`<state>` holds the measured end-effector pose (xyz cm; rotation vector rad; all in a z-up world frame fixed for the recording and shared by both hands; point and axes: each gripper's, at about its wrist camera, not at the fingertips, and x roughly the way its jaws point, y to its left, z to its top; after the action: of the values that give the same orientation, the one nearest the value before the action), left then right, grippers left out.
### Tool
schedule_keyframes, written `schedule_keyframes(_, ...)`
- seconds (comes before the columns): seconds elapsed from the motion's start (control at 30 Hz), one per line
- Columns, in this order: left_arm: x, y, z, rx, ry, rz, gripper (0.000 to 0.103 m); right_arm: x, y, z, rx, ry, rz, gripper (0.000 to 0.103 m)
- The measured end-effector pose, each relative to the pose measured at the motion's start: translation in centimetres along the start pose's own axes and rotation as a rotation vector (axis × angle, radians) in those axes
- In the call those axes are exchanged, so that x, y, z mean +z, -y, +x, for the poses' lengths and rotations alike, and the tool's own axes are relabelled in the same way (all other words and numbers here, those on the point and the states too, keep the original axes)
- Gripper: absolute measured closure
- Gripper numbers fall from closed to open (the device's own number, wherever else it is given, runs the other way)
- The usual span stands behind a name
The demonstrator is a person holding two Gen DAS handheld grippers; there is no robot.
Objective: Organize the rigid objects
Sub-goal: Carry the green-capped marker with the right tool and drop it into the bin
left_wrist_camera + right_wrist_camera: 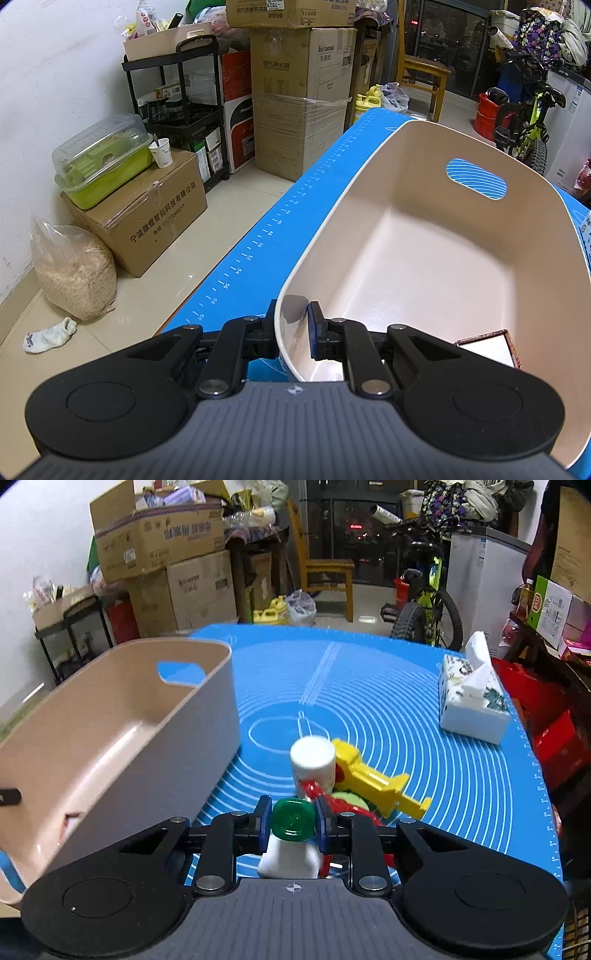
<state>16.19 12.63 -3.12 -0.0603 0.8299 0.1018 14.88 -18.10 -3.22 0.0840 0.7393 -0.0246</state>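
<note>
On the blue silicone mat (369,672) printed with white rings, a beige plastic bin (122,716) with a slot handle stands to the left of a small heap of items. The left gripper (291,328) pinches the bin's near rim, one pad inside and one outside the wall. Inside the bin lies a small white box with a brown edge (491,347). The right gripper (291,821) has its jaws pressed on a white bottle with a green cap (291,830). Just beyond it sit a white cylindrical container (314,762), a yellow plastic toy (373,779) and a red toy piece (328,801). A tissue box (469,698) stands well apart on the right.
</note>
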Motion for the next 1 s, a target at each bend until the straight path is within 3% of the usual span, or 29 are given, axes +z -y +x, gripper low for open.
schedule_keyframes(0.4,-0.1,0.0,0.0,0.003,0.0,0.001,0.086,1.7,-0.3,-3.2,0.026,0.086,0.014,0.07)
schedule_keyframes(0.77,-0.2,0.3,0.0,0.0,-0.002,-0.004,0.086,4.0,-4.0,-6.2,0.098,0.189,-0.04,0.07)
schedule_keyframes(1.0,-0.1,0.2,0.0,0.0,-0.002,-0.004,0.086,4.7,-7.5,-5.2,0.162,0.215,-0.04,0.07)
